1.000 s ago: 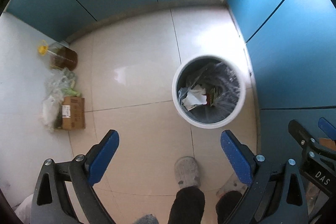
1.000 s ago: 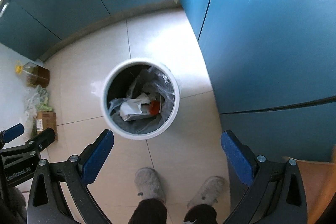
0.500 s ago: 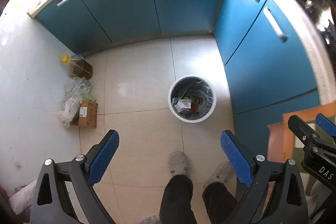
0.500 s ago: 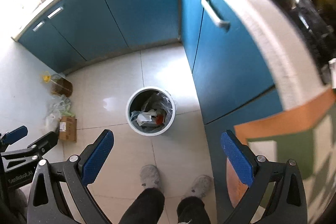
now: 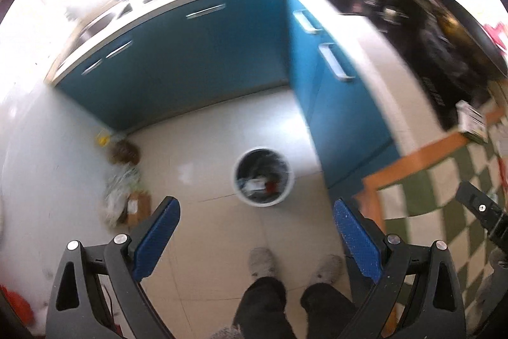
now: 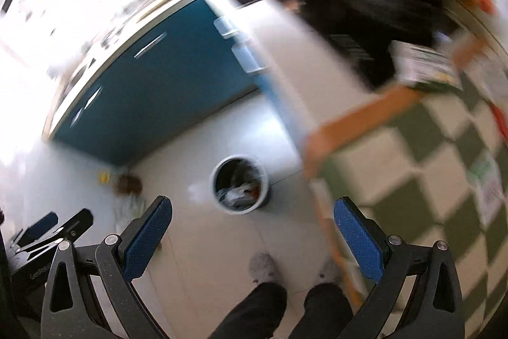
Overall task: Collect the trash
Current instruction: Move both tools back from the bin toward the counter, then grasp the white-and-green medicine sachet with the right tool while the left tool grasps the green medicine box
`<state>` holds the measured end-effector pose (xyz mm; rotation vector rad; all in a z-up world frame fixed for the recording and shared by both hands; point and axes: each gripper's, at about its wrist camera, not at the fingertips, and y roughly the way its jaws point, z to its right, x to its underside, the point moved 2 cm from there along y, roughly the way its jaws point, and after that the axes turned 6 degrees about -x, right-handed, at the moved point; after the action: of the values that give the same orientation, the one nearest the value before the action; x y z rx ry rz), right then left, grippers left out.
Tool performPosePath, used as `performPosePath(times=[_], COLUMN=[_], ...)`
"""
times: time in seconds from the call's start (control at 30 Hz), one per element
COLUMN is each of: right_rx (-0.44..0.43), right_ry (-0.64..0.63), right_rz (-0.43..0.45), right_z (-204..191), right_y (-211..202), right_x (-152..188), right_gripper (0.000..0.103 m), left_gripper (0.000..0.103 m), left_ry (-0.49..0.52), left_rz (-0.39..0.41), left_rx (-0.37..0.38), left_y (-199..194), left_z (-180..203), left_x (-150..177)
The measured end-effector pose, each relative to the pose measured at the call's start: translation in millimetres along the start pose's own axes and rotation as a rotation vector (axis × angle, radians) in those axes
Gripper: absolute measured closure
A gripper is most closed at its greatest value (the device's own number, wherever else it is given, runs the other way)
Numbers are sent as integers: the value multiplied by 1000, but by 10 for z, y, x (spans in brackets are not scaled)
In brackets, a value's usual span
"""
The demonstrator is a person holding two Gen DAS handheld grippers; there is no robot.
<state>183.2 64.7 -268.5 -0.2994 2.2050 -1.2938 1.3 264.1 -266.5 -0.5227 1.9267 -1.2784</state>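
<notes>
The round white trash bin (image 5: 263,177), lined with a dark bag and holding crumpled paper and a red scrap, stands on the pale tiled floor (image 5: 203,148) just left of the blue cabinet run on the right (image 5: 333,104); in the right wrist view the bin (image 6: 240,186) sits low and centre. Both views are blurred. The left gripper (image 5: 255,235) hangs high above the floor, its blue-padded jaws spread wide with nothing between them. The right gripper (image 6: 252,231) is likewise spread wide and empty. Below them show the person's grey slippers (image 5: 261,261) and dark trouser legs. Against the far-left wall lie a cardboard box (image 5: 138,207), a crumpled plastic bag (image 5: 119,189) and a yellow-capped oil bottle (image 5: 122,150), well apart from the bin. On the right a green-and-white checked cloth with an orange border (image 5: 444,180) covers a surface near the cabinets.
</notes>
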Motion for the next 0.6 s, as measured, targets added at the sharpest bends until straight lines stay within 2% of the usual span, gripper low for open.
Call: performPosePath(times=[0.13, 0.23, 0.33, 0.37, 0.4, 0.47, 0.57, 0.6], right_rx=[158, 256, 283, 282, 279, 316, 329, 331], right_ry=[141, 258, 270, 258, 237, 90, 60, 53], right_rz=[43, -17, -96, -127, -158, -181, -163, -135], right_z=[1109, 2017, 2546, 2639, 2691, 2585, 2541, 2540], right_y=[-279, -260, -64, 25, 112, 209, 212, 181], right_x=[-142, -211, -231, -230, -231, -274, -303, -307], right_gripper=[0, 0, 0, 0, 0, 0, 2, 9], left_gripper=[4, 4, 4, 4, 4, 4, 4, 4], left_ry=[153, 331, 568, 655, 697, 796, 880, 902], left_rz=[34, 63, 141, 165, 177, 210, 234, 238], left_rx=[40, 60, 46, 41, 34, 16, -16, -22], left_y=[-74, -40, -51, -22, -14, 21, 88, 95], left_z=[917, 1738, 2526, 2799, 2911, 3192, 3444, 3494], left_x=[-209, -293, -322, -333, -364, -422, -529, -555])
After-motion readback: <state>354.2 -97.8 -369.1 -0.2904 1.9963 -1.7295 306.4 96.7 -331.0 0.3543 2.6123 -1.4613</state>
